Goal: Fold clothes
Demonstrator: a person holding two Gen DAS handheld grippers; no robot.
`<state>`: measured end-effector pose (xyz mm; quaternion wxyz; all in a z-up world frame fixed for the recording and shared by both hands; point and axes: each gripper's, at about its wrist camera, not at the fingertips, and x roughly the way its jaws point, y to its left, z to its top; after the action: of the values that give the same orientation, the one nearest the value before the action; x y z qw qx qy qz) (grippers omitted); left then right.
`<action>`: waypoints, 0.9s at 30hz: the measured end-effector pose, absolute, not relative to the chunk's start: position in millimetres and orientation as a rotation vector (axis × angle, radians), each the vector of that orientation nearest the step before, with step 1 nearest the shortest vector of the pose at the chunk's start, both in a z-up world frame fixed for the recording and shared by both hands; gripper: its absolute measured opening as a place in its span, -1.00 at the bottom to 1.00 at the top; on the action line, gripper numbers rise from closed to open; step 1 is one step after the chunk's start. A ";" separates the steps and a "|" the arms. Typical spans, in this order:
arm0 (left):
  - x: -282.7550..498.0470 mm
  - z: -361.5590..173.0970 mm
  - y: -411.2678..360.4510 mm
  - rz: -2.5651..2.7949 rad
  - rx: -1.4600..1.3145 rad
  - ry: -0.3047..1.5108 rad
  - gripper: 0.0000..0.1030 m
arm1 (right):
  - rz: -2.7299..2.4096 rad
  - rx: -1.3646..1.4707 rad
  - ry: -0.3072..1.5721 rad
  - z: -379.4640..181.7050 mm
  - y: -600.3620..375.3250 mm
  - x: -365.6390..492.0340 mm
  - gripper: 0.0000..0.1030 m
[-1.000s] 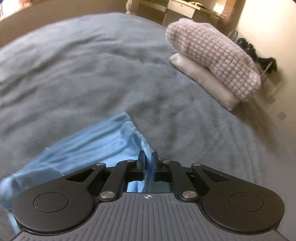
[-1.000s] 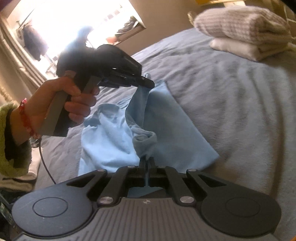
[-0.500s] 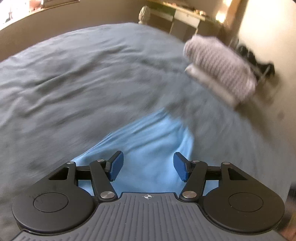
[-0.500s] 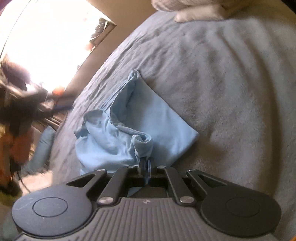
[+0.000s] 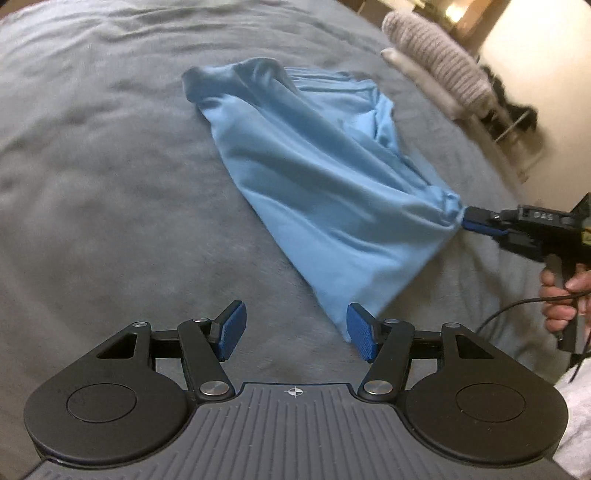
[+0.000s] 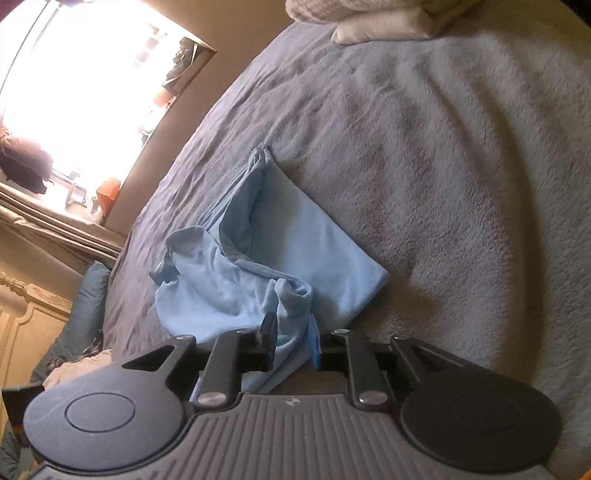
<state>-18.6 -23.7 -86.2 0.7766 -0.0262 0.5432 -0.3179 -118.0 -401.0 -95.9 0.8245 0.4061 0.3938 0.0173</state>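
One limp, light blue garment [image 5: 314, 177] sprawls on the bed [image 5: 110, 184]; left tool [image 5: 293, 328] gapes empty beside its near corner, a good hold; right tool [image 6: 290, 338] is opening around bunched cloth.

grey fleece blanket [image 5: 110, 177] covers bed. folded knit throw [image 5: 436, 62] on white pillow [image 6: 384, 27] at far right corner of bed. bright window [image 6: 74, 92] beyond far left edge, teal cushion [image 6: 88, 306] below it.

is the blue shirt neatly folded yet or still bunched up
Still bunched: the light blue shirt lies rumpled on the grey blanket, one corner gathered.
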 end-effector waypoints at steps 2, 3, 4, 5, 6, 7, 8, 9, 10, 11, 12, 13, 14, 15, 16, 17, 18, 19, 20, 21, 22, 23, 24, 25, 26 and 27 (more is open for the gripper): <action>-20.7 -89.0 -26.1 -0.707 -0.086 1.165 0.17 | 0.037 0.883 0.832 -93.7 -402.0 -117.7 -0.61; -21.7 -89.7 -27.9 -0.716 -0.095 1.156 0.17 | 0.036 0.893 0.829 -93.0 -402.6 -117.0 -0.57; -22.9 -90.2 -29.8 -0.724 -0.100 1.145 0.17 | 0.032 0.899 0.828 -92.8 -403.2 -115.6 -0.52; -24.9 -90.3 -31.8 -0.728 -0.095 1.129 0.17 | 0.028 0.906 0.827 -92.6 -403.9 -114.3 -0.42; -26.9 -90.3 -33.8 -0.733 -0.090 1.112 0.17 | 0.022 0.915 0.827 -92.9 -404.6 -112.9 -0.38; -28.5 -90.6 -35.9 -0.737 -0.084 1.098 0.17 | 0.017 0.926 0.829 -94.2 -405.3 -110.9 -0.37; -29.0 -92.1 -38.2 -0.739 -0.077 1.094 0.17 | 0.017 0.935 0.836 -95.7 -405.7 -108.2 -0.36; -29.3 -94.2 -40.6 -0.734 -0.069 1.092 0.16 | 0.017 0.942 0.842 -97.3 -406.1 -105.3 -0.36; -29.9 -96.3 -42.5 -0.726 -0.056 1.095 0.16 | 0.017 0.945 0.849 -99.0 -406.4 -102.2 -0.36; -30.5 -98.3 -44.4 -0.718 -0.043 1.098 0.15 | 0.017 0.948 0.856 -100.8 -406.7 -99.1 -0.36; -31.0 -100.2 -46.1 -0.710 -0.031 1.100 0.15 | 0.017 0.952 0.863 -103.0 -407.3 -96.2 -0.36; -31.2 -101.5 -47.4 -0.704 -0.019 1.103 0.14 | 0.022 0.958 0.873 -105.9 -408.2 -93.8 -0.36; -31.3 -102.9 -48.8 -0.699 -0.008 1.105 0.14 | 0.025 0.958 0.883 -108.3 -408.5 -91.7 -0.36; -31.4 -104.1 -50.0 -0.695 0.003 1.107 0.13 | 0.023 0.951 0.892 -110.0 -408.1 -90.1 -0.36; -31.5 -104.7 -51.0 -0.695 0.011 1.107 0.13 | 0.022 0.946 0.897 -111.3 -407.8 -89.0 -0.36; -31.6 -105.4 -51.9 -0.695 0.020 1.106 0.13 | 0.024 0.944 0.895 -111.8 -407.6 -88.8 -0.37; -32.1 -105.9 -52.8 -0.696 0.031 1.105 0.13 | 0.025 0.942 0.892 -112.3 -407.4 -88.6 -0.38; -32.6 -106.4 -53.8 -0.696 0.042 1.104 0.13 | 0.029 0.938 0.889 -112.2 -407.2 -88.3 -0.39; -33.1 -107.1 -54.9 -0.697 0.053 1.105 0.13 | 0.034 0.928 0.881 -110.9 -407.0 -87.9 -0.44; -33.6 -107.9 -56.3 -0.697 0.064 1.105 0.13 | 0.039 0.915 0.874 -109.2 -406.7 -87.6 -0.48; -34.1 -108.5 -57.9 -0.697 0.074 1.104 0.13 | 0.048 0.898 0.871 -107.6 -406.2 -86.6 -0.52; -35.0 -108.7 -58.6 -0.698 0.083 1.103 0.13 | 0.054 0.883 0.873 -106.6 -405.9 -85.6 -0.72; -35.8 -108.7 -59.3 -0.700 0.091 1.101 0.14 | 0.053 0.869 0.877 -105.9 -405.9 -84.8 -0.83; -36.0 -108.1 -59.7 -0.701 0.095 1.099 0.14 | 0.052 0.857 0.879 -105.4 -406.0 -84.3 -0.84; -36.1 -107.5 -60.1 -0.703 0.097 1.098 0.14 | 0.052 0.846 0.880 -105.3 -406.4 -84.2 -0.88; -36.0 -107.1 -60.6 -0.706 0.095 1.098 0.14 | 0.054 0.842 0.882 -105.5 -407.2 -84.2 -0.89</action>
<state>-36.0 -60.6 -107.1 0.7934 0.0444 0.5107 -0.3282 -84.2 -407.2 -105.5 0.8195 0.3953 0.4141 0.0255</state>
